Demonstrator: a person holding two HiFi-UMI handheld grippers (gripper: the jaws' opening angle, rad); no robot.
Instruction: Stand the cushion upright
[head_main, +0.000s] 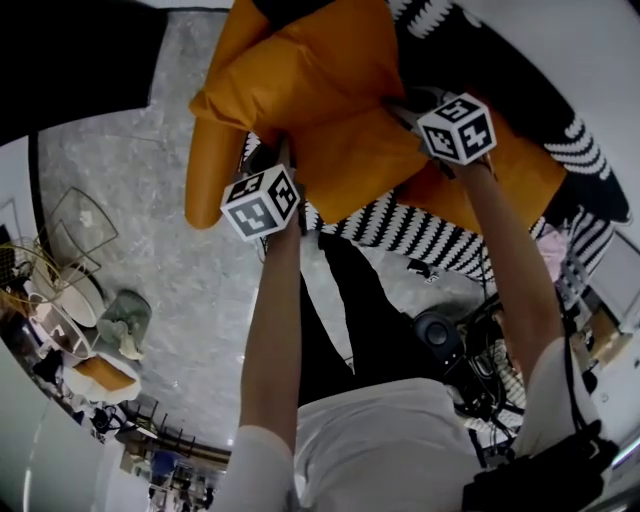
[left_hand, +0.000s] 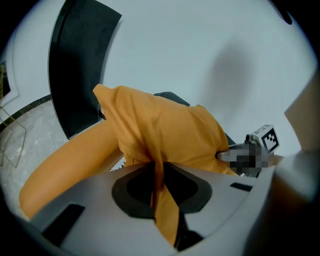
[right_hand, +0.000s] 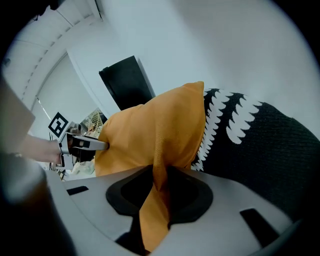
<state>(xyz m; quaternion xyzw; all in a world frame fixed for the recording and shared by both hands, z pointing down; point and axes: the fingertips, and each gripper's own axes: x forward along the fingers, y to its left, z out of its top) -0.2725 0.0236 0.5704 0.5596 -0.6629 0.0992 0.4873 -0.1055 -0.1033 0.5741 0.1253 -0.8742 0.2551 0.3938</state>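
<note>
Pinching folds of the orange cushion (head_main: 310, 90) with both: left claw (left_hand: 157, 182) clamped at its 7 o'clock edge, right claw (right_hand: 159, 185) at 4 o'clock. Held at 12 o'clock in head view, against black-and-white knit (head_main: 400, 232).

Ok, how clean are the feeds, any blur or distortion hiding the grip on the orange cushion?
Head view: heavy fisheye bend, dark corners, yet the orange cushion is sharp and evenly lit. Left gripper view: round dark vignette, right edge out of focus, fabric crisp in the left tongs. Right gripper view: same vignette, left edge blurred, fabric crisp in the right tongs.
</note>
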